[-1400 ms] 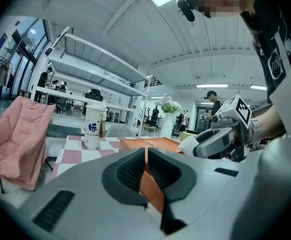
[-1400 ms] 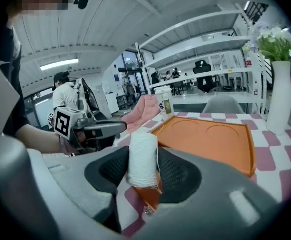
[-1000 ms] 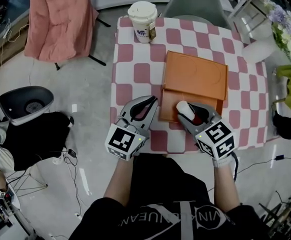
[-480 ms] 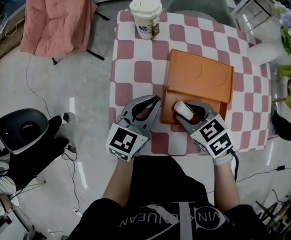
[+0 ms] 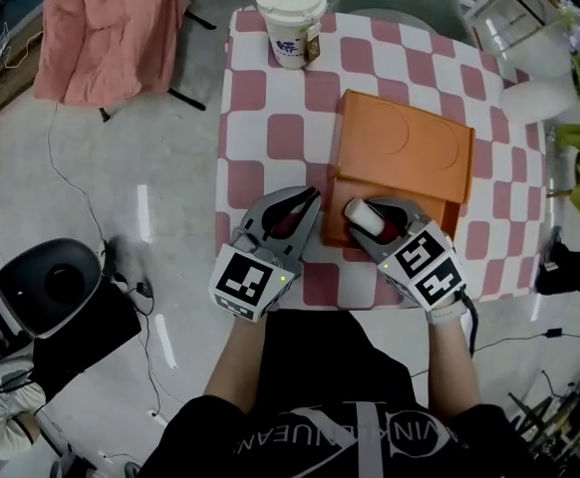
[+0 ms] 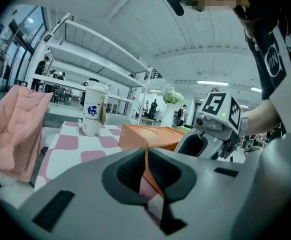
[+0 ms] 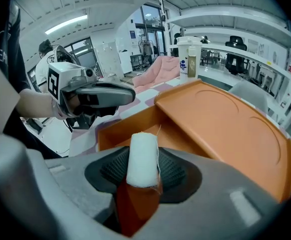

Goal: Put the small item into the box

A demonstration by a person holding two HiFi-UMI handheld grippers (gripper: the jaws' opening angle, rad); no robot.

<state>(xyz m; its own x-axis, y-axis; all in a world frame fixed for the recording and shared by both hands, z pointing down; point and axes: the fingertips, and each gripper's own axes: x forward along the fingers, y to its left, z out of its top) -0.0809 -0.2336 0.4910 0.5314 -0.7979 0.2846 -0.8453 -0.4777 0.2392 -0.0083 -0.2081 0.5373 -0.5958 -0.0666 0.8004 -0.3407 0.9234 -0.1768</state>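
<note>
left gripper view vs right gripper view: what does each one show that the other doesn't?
Left gripper view only: the left gripper shut on the box wall, and the flowers. Right gripper view only: the right gripper shut on the white roll, over the open box. Both: the cup, the box lid, the checked table.

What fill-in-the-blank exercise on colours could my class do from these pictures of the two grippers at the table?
The right gripper is shut on a small ____ cloth roll.
The left gripper is shut on an edge of the flat ____ box.
The lidded paper cup stands upright on the checked tablecloth, whose squares are white and ____.
Missing words: white; orange; pink.
</note>
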